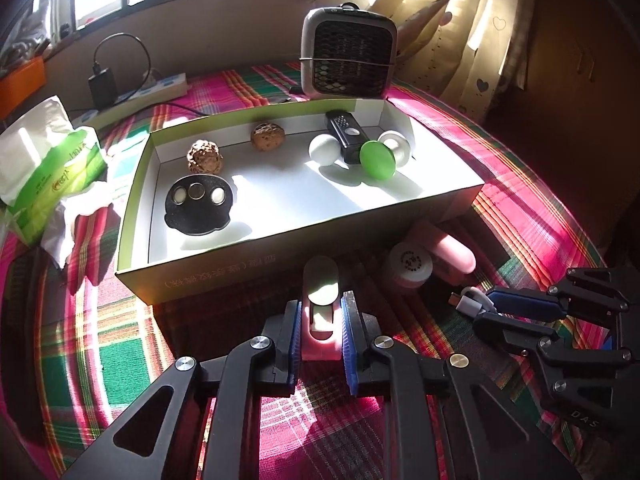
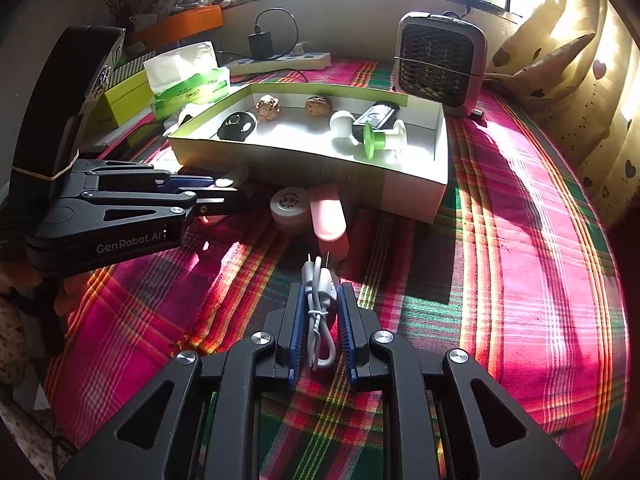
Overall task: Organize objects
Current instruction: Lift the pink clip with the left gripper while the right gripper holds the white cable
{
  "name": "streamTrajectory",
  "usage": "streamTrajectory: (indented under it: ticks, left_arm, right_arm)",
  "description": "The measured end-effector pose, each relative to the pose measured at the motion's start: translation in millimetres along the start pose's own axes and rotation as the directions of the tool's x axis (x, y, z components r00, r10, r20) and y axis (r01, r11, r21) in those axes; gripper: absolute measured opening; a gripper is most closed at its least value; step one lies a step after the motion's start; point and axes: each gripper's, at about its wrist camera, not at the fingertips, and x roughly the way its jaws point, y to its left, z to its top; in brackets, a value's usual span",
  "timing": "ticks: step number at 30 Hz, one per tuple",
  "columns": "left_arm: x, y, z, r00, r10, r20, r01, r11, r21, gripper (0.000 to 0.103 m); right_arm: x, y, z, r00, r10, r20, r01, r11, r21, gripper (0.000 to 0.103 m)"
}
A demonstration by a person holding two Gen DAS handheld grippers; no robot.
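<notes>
My left gripper [image 1: 320, 302] is shut on a pink oblong case [image 1: 320, 280] lying on the plaid cloth just in front of the open box [image 1: 280, 248]. My right gripper [image 2: 320, 288] is shut on a coiled white cable with a plug [image 2: 318, 312]. It also shows at the right of the left wrist view [image 1: 486, 306]. The left gripper [image 2: 228, 190] reaches in from the left of the right wrist view. Inside the box lie two walnuts [image 1: 205, 156], a black disc with three coin cells [image 1: 198, 204], a white ball [image 1: 323, 150], a black device [image 1: 346, 134] and a green-and-white spool [image 1: 378, 158].
A white round jar [image 1: 408, 268] and a pink capsule [image 1: 452, 256] lie between the box and the grippers. A mesh-front fan [image 1: 348, 52] stands behind the box, a tissue pack [image 1: 48, 164] to its left, and a power strip with adapter [image 1: 160, 86] near the wall. Curtains hang at right.
</notes>
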Motion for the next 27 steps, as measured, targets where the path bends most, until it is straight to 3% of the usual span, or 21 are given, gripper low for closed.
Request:
streamTrajectory:
  ticks: [27]
  left_arm:
    - [-2.3,0.4,-3.2,1.000,0.012,0.004,-0.012,1.000,-0.016,0.015]
  right_arm:
    - [-1.1,3.1,2.4,1.000,0.005,0.016,-0.005,1.000,0.013,0.017]
